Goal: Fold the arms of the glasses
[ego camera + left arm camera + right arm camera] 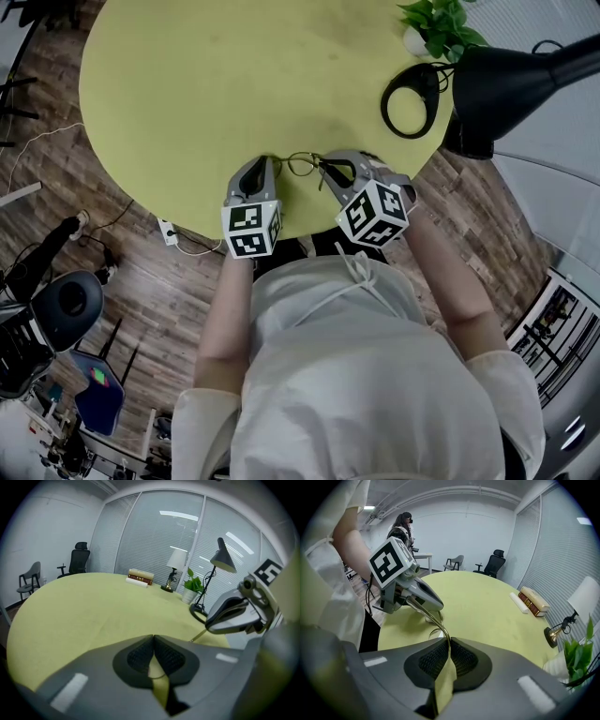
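From the head view, the wire-rimmed glasses (300, 165) lie at the near edge of the round yellow-green counter (234, 84), between the left claw (261, 165) and the right claw (326, 167). The marker cubes cover both hands, and the claw tips hide the ends of the frame. Only the right gripper view shows the grip plainly. There the right claw's pads are pressed together on one thin metal arm of the glasses, which curves away toward the left claw, with the lens rims resting on the counter below it. The left gripper view shows its own pads meeting at the tip with a fine wire of the frame across the gap between them, so that claw is closed on the glasses too. That view also takes in stacked books (140, 576), a white-shaded table lamp (177, 559) and an office chair (77, 559) by the blinds, none of which appear in the head view. The head view alone shows the potted plant (441, 23), the black desk lamp (506, 84) and the wooden floor (178, 309). A second person (401, 527) stands far behind in the right gripper view.
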Demonstrator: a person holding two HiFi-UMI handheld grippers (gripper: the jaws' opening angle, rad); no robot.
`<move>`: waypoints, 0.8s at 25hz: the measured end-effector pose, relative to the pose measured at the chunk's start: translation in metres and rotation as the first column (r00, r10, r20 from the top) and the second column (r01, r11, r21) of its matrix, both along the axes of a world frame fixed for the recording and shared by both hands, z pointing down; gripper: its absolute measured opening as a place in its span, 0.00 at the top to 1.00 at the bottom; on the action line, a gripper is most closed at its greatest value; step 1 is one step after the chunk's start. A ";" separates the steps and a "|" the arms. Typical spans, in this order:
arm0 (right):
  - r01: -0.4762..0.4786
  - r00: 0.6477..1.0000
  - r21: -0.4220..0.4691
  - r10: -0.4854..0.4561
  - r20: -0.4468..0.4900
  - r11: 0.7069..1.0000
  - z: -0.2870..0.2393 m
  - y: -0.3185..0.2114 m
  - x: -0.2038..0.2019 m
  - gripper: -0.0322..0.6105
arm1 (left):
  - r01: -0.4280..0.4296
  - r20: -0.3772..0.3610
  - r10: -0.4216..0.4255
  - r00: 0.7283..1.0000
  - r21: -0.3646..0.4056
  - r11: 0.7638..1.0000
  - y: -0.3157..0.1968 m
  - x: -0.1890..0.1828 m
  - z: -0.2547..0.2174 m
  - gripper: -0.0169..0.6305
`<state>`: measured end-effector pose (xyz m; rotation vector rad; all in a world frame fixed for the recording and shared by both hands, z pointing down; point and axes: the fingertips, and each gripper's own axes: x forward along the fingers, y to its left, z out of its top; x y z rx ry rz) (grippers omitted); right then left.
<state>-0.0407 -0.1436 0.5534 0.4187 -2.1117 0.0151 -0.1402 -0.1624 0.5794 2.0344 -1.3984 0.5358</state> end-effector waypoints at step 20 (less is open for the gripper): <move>0.102 0.993 0.026 -0.100 -0.058 0.994 -0.004 0.009 -0.006 0.93 | 0.015 -0.031 -0.023 0.999 -0.259 0.966 0.049 -0.011 0.031 0.96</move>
